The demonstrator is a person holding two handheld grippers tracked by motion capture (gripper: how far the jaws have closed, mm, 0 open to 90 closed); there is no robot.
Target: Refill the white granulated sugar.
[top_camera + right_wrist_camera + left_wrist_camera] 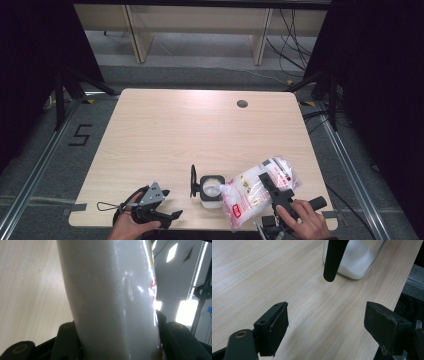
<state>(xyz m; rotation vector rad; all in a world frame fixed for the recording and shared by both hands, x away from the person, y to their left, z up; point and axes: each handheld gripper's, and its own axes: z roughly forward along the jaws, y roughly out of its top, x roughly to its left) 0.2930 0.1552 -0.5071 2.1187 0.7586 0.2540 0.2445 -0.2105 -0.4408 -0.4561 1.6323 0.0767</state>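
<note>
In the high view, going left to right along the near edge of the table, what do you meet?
Left gripper → black lid standing open → jar holding white powder → bag tilted toward the jar → right gripper clamped on the bag.

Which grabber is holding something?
The right gripper: its jaws clamp the bag of white grains. The left gripper hangs open, holding nothing.
</note>
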